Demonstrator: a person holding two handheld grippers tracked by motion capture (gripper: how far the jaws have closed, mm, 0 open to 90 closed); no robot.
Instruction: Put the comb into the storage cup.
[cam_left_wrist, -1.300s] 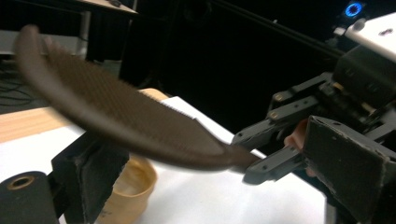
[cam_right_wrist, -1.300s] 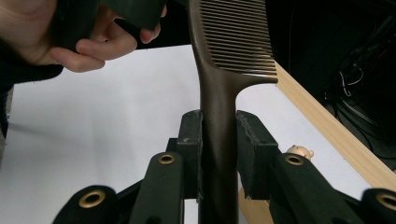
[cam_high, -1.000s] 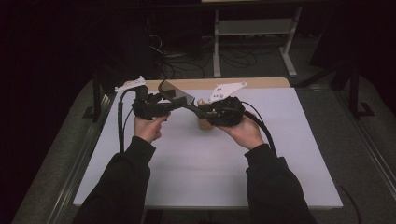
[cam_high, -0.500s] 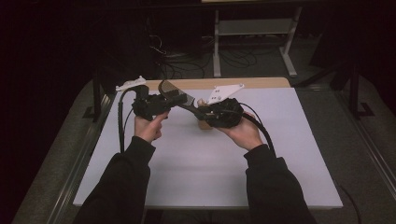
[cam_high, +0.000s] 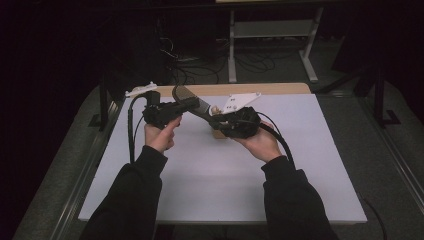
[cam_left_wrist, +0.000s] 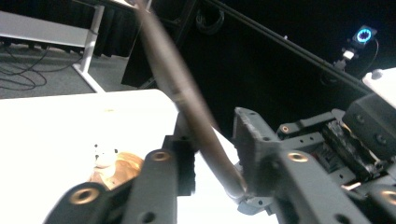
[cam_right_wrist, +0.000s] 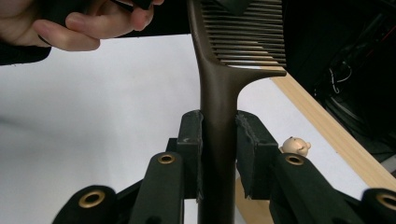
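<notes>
Dark brown comb (cam_right_wrist: 219, 88), held off table, handle low, teeth end raised.

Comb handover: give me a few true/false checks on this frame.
1. The right gripper clamps the comb by its handle. True.
2. The comb lies flat on the table. False: it is held up in the air between the two grippers.
3. The left gripper has the comb between its jaws, which have just been closing. True.
4. A small bear figure sits on the table. True.
5. The comb is bright red. False: dark brown.
</notes>
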